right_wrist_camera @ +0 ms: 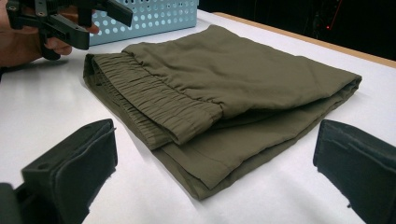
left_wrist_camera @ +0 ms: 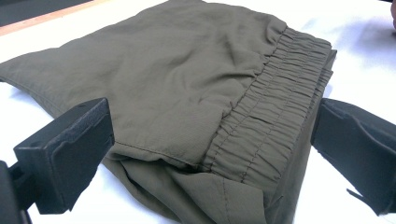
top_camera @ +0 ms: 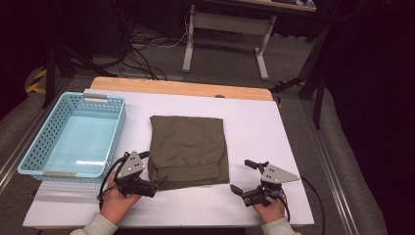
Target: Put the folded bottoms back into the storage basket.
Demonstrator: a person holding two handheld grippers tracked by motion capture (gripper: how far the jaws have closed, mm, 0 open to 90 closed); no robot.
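1. Olive-green folded trousers point(top_camera: 188, 149) lie flat in the middle of the white table point(top_camera: 254, 122), elastic waistband toward the person.
2. Left gripper point(top_camera: 155, 172) is right at the near left corner of the trousers; in the left gripper view its two black jaws stand wide apart, one either side of the gathered waistband point(left_wrist_camera: 275, 116), clamped on nothing.
3. Whether either jaw touches the cloth, I cannot tell.
4. Right gripper point(top_camera: 241, 177) sits on the near right side of the table, just beside the trousers' right edge but clear of it.
5. Its jaws are spread wide too, with bare table between them in the right gripper view, and the folded trousers point(right_wrist_camera: 224, 98) lying just beyond.
6. Over on the left, a light blue basket point(top_camera: 34, 147) stands beside the trousers, close but apart.
7. Both hands grip their tools low at the table's near edge.
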